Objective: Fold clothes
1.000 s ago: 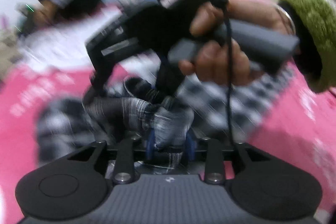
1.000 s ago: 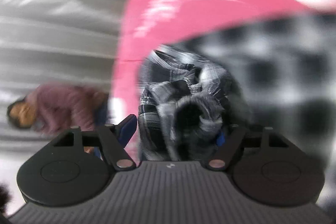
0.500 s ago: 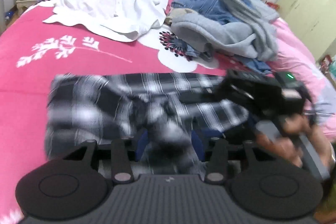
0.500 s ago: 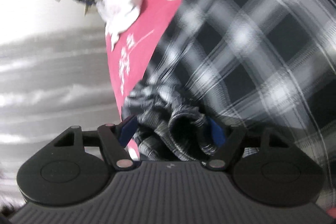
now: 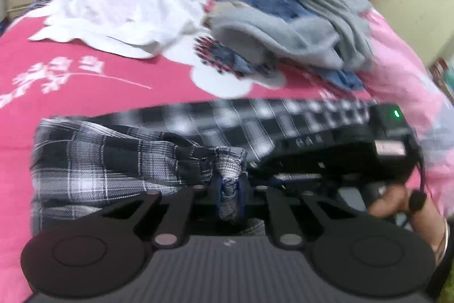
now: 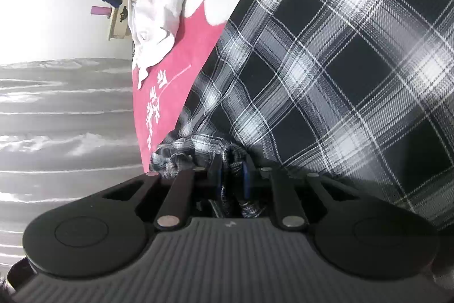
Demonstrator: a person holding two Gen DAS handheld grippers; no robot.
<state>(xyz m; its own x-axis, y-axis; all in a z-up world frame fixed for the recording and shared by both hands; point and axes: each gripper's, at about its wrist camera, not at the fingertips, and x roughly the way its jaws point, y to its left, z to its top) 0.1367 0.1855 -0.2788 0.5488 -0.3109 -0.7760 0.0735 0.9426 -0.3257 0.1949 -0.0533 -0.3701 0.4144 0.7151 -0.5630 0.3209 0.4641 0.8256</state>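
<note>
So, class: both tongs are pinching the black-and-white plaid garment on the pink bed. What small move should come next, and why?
Probably lower both and let go. The left tongs and right tongs are each shut on a bunched bit of the plaid garment, which already lies spread across the pink bedspread. The fold looks laid, though blur hides its far edge.

Both wrist views close over plaid shirt [image 5: 119, 161], right view rolled sideways
</note>
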